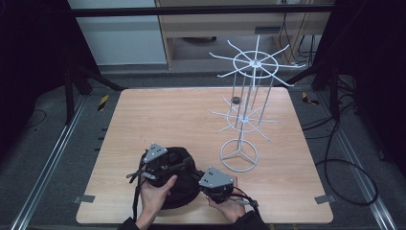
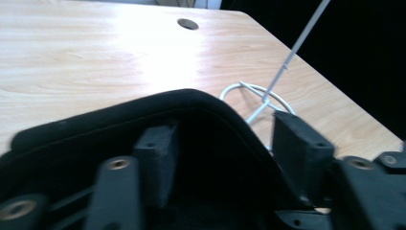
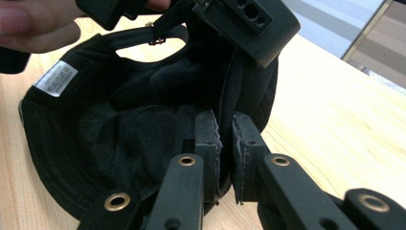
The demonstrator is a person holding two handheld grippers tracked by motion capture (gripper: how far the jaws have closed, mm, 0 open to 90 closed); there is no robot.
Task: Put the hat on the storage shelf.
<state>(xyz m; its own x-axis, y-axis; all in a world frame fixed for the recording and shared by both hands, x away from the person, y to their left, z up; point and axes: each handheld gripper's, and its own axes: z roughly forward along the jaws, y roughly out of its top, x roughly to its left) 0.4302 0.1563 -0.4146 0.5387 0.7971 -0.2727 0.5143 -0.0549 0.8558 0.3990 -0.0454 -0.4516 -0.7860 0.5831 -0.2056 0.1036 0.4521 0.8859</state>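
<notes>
— What is standing on the wooden table [image 1: 158, 115]?
— A white wire rack [image 1: 245, 110] is rising at about two o'clock, its ring base [image 1: 239, 155] resting flat and spokes fanning out in two tiers.
— Anything else?
— A small dark hole [image 1: 235, 100] is showing just beside the rack, toward twelve o'clock.

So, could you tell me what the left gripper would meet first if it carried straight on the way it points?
Probably the black cap: its rim already lies between the left gripper's open jaws. Beyond that edge comes bare table, with the white wire stand off to one side.
</notes>
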